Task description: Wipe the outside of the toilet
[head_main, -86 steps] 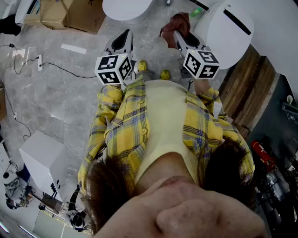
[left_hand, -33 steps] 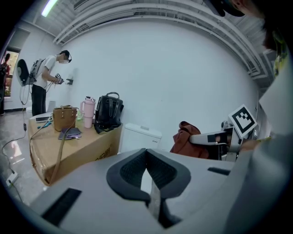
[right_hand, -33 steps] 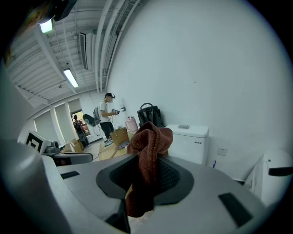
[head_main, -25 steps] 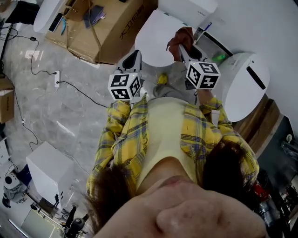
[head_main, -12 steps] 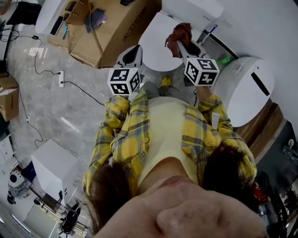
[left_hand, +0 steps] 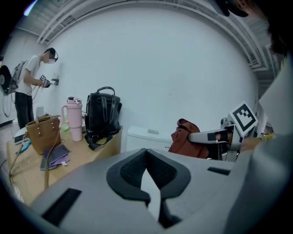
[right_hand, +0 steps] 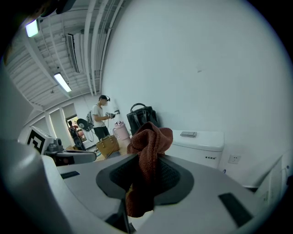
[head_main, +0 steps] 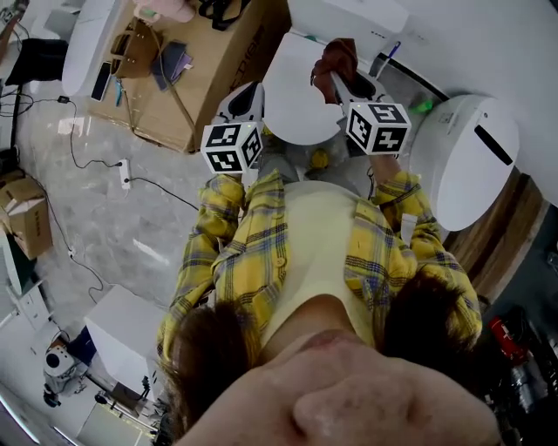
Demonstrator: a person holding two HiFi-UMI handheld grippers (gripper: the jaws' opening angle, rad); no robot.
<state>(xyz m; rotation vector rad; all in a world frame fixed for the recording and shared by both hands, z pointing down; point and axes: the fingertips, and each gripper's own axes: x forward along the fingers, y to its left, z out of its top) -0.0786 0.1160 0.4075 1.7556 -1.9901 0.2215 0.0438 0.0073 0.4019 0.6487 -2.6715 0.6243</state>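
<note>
Nearest, a yellow plaid shirt (head_main: 261,253) is seen from above. Just beyond it, the left gripper (head_main: 248,97) is held with its jaws closed together and nothing between them, by the left edge of the toilet (head_main: 292,104) lid. The right gripper (head_main: 342,80) is clamped on a red-brown cloth (head_main: 338,54), which is held at the lid's far right side, in front of the white tank (right_hand: 201,146). Farther left, a cardboard box (head_main: 218,52) is seen.

Toilet tank (head_main: 349,13) partly beyond top edge
</note>
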